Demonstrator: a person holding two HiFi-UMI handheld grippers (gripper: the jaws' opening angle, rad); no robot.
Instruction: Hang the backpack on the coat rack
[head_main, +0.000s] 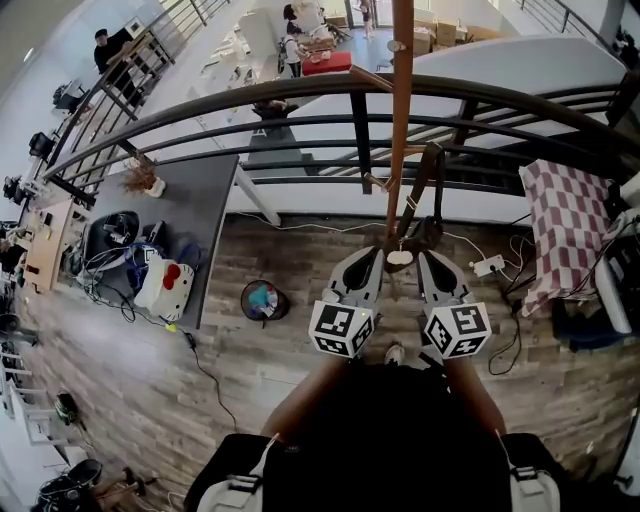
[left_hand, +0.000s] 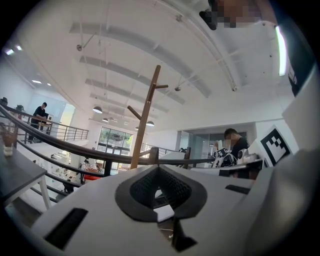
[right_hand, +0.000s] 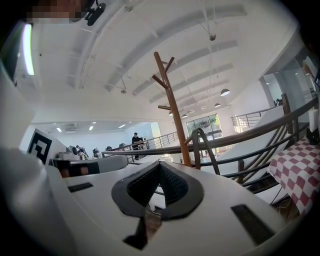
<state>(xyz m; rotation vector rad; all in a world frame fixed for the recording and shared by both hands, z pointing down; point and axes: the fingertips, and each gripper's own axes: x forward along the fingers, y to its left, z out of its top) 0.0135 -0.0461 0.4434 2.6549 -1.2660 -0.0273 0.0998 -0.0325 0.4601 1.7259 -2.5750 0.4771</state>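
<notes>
The wooden coat rack (head_main: 401, 110) rises straight in front of me, by the railing. A dark backpack (head_main: 426, 236) hangs low against the pole, its strap (head_main: 433, 185) looped up over a short peg. Both grippers sit side by side just below it. My left gripper (head_main: 378, 253) points at the pole's foot and my right gripper (head_main: 422, 256) at the bag's bottom. In the left gripper view the left gripper (left_hand: 159, 168) is shut and empty, with the coat rack (left_hand: 144, 122) beyond. In the right gripper view the right gripper (right_hand: 160, 163) is shut, with the strap (right_hand: 204, 142) arching beside the coat rack (right_hand: 172, 112).
A dark metal railing (head_main: 300, 95) runs behind the rack. A grey table (head_main: 205, 200) with cables and a white toy (head_main: 165, 285) stands at left, and a round bin (head_main: 264, 300) is on the wood floor. A checked cloth (head_main: 570, 225) and power strip (head_main: 490, 266) lie at right.
</notes>
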